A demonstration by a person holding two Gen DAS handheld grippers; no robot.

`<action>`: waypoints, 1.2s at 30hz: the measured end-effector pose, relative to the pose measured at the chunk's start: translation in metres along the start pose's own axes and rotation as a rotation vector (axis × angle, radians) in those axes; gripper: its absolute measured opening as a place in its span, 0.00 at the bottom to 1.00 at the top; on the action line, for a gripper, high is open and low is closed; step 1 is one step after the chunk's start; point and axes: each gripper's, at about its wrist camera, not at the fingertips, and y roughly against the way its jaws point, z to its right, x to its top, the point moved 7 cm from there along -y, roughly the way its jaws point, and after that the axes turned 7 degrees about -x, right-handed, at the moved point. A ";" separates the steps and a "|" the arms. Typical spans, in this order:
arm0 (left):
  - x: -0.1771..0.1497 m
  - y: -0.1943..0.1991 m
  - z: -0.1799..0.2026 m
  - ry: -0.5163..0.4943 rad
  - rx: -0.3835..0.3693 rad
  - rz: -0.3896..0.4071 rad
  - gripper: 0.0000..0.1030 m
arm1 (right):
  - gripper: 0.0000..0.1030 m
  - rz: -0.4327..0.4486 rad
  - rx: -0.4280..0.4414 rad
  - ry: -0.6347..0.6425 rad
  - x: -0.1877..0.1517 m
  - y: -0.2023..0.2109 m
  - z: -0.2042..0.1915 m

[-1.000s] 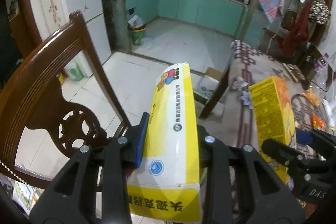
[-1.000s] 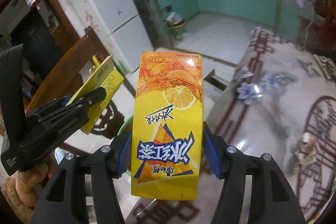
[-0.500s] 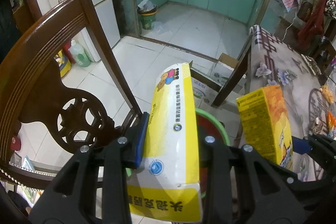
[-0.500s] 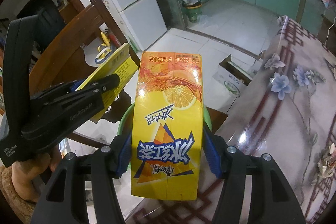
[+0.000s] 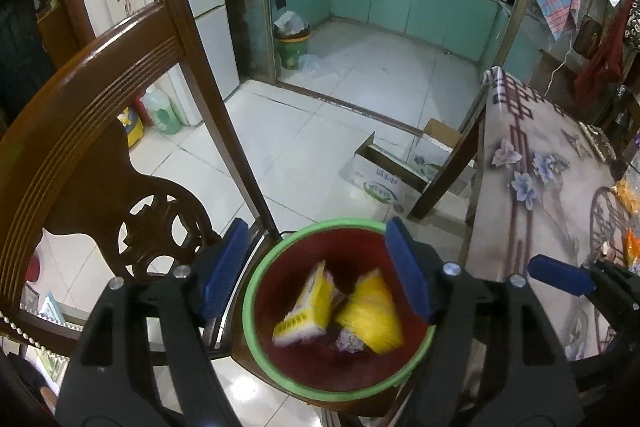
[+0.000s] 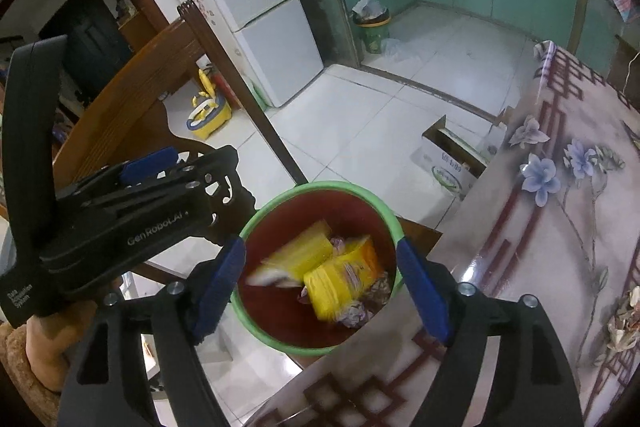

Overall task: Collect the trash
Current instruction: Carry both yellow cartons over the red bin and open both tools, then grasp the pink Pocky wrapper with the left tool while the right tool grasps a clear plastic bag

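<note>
A red bin with a green rim (image 5: pixel 256 307) (image 6: pixel 394 223) stands on the chair seat below both grippers. Inside it lie a yellow-and-white carton (image 5: pixel 308 307) (image 6: pixel 296 259), a yellow-orange drink carton (image 5: pixel 372 311) (image 6: pixel 340 277) and some crumpled wrappers (image 5: pixel 348 341) (image 6: pixel 356 313). My left gripper (image 5: pixel 318 267) is open and empty, its jaws spread above the bin. My right gripper (image 6: pixel 322 281) is open and empty above the bin too. The left gripper body also shows in the right wrist view (image 6: pixel 120 211).
A carved wooden chair back (image 5: pixel 100 115) rises at the left. A table with a flowered cloth (image 5: pixel 536 187) (image 6: pixel 560 195) is at the right. An open cardboard box (image 5: pixel 400 171) lies on the tiled floor. A second bin (image 5: pixel 292 43) stands by the kitchen doorway.
Both grippers have opened. The yellow-and-white carton and the orange drink carton have dropped out of them into the red bin.
</note>
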 end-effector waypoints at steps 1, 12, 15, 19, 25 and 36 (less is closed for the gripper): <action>0.000 0.004 0.001 0.000 -0.003 0.007 0.66 | 0.73 0.007 0.000 -0.005 0.000 0.005 0.001; -0.001 0.050 0.040 -0.046 -0.081 0.083 0.68 | 0.75 0.135 -0.085 -0.090 -0.011 0.079 0.037; -0.004 0.061 0.063 -0.084 -0.122 0.094 0.69 | 0.75 0.168 -0.118 -0.124 -0.018 0.103 0.052; -0.015 0.072 0.102 -0.149 -0.187 0.095 0.70 | 0.76 0.206 -0.191 -0.161 -0.034 0.131 0.074; -0.034 0.080 0.158 -0.240 -0.271 0.077 0.70 | 0.76 0.203 -0.261 -0.252 -0.069 0.155 0.116; -0.072 0.103 0.246 -0.323 -0.339 0.059 0.71 | 0.76 0.164 -0.520 -0.486 -0.178 0.229 0.286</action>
